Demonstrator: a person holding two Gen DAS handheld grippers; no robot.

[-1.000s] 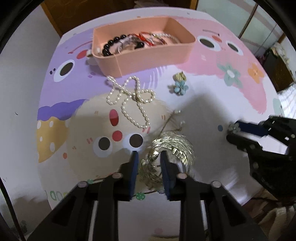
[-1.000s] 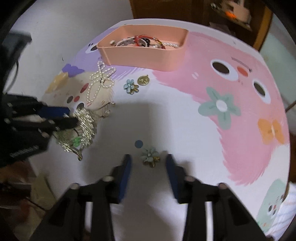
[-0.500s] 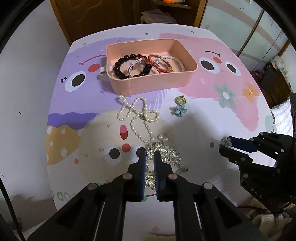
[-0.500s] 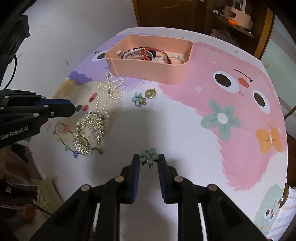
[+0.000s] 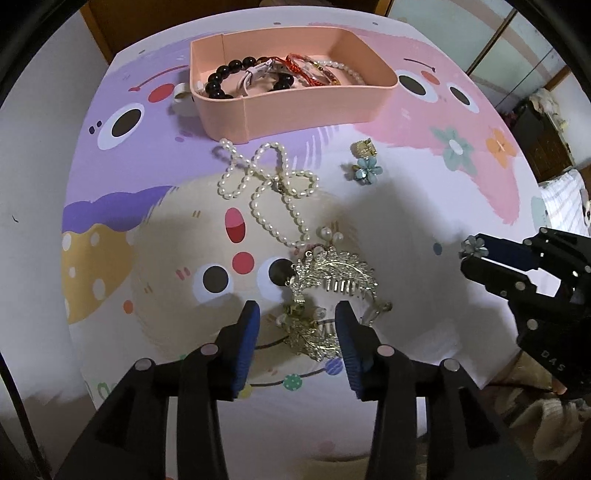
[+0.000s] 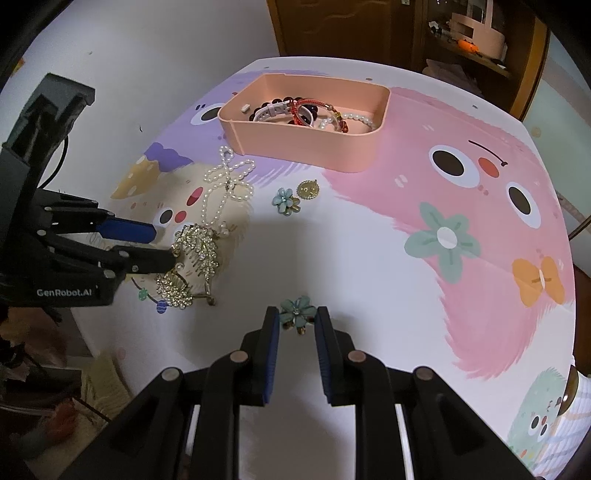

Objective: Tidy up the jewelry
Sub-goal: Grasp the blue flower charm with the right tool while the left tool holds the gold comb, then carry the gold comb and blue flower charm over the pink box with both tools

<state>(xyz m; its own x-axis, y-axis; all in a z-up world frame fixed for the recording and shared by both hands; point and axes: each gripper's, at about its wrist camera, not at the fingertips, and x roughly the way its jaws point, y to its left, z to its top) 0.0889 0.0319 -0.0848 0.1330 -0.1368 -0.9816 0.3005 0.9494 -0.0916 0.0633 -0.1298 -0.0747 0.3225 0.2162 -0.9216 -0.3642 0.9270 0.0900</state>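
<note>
A pink tray [image 5: 295, 110] at the back of the table holds several bracelets; it also shows in the right wrist view [image 6: 306, 147]. My left gripper [image 5: 295, 314] is open, its fingers either side of a gold rhinestone hair comb [image 5: 332, 280] lying on the table. A pearl bow necklace [image 5: 266, 184] lies between comb and tray. My right gripper [image 6: 295, 314] is shut on a teal flower earring [image 6: 297, 310], low over the table. A second teal flower earring [image 6: 282, 199] and a gold pendant [image 6: 308, 189] lie near the tray.
The round table [image 6: 369, 258] has a cartoon-print cover; its front edge is close under both grippers. A white ring [image 5: 181, 96] lies left of the tray. Dark wooden furniture [image 6: 369, 33] stands behind the table.
My left gripper was shut on the comb and has opened, leaving the comb on the table. My right gripper stays closed on the teal flower earring and has lifted slightly.
</note>
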